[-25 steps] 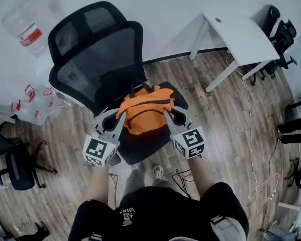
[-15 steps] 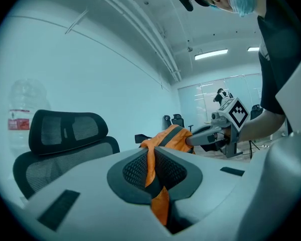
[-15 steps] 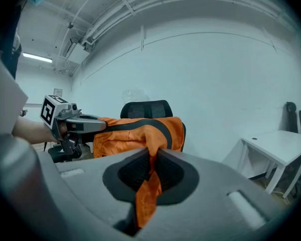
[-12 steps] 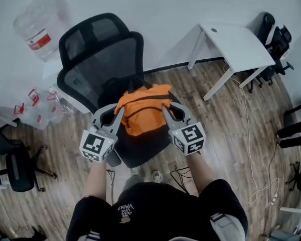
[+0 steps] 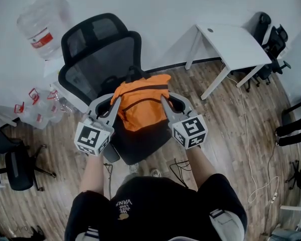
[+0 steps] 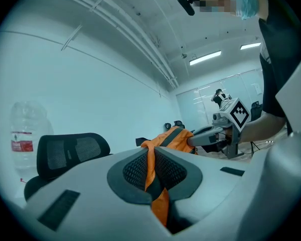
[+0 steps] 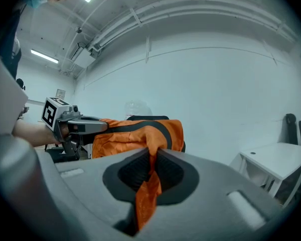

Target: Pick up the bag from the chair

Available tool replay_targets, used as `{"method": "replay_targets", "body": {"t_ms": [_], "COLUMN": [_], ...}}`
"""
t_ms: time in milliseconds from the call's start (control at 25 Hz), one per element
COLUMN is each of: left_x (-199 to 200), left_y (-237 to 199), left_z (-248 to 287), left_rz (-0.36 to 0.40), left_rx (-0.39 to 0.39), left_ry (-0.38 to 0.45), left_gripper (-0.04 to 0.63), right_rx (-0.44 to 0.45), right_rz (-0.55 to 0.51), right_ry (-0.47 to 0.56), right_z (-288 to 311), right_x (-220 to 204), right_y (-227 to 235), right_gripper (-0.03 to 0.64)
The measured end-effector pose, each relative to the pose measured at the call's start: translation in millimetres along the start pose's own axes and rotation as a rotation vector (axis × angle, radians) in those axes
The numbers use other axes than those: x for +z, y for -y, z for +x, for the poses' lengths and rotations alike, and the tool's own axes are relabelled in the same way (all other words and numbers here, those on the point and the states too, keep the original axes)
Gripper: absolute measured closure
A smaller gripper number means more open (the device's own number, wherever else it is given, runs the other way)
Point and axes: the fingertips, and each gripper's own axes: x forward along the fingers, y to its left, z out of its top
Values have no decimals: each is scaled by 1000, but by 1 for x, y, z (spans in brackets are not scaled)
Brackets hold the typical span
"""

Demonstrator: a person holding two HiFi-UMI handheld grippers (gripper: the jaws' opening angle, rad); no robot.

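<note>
An orange bag point(image 5: 140, 104) with black trim hangs between my two grippers, lifted above the seat of the black mesh office chair point(image 5: 98, 59). My left gripper point(image 5: 115, 104) is shut on orange fabric point(image 6: 151, 172) at the bag's left side. My right gripper point(image 5: 164, 104) is shut on the bag's fabric point(image 7: 149, 177) at the right side. In the left gripper view the bag point(image 6: 173, 139) stretches toward the right gripper point(image 6: 210, 134). In the right gripper view the bag point(image 7: 135, 134) reaches across to the left gripper point(image 7: 85, 126).
A white desk point(image 5: 238, 41) stands at the right, with black chairs point(image 5: 273, 31) behind it. A big water bottle point(image 5: 37, 24) and more bottles point(image 5: 37, 109) are at the left. Another black chair point(image 5: 15, 159) stands at the left edge. Cables point(image 5: 248, 134) lie on the wooden floor.
Both grippers have risen with the bag held between them, and the bag has come up off the chair seat. The view has shifted slightly.
</note>
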Motion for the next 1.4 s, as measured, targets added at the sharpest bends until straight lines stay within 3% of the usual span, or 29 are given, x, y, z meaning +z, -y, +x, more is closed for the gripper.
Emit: {"method": "replay_targets", "body": {"t_ms": [720, 1400], "left_x": [52, 71], "left_y": [-14, -17], "left_z": [-24, -31], "left_rz": [44, 65], "left_rx": [36, 44], "left_ry": [77, 126], "left_gripper": [565, 565], "right_rx": [13, -2], "right_rz": [-12, -25], "right_ry": [89, 127], "right_z": [-7, -10], "right_x": [54, 71], "right_y": [-16, -19], "right_gripper": [592, 592]}}
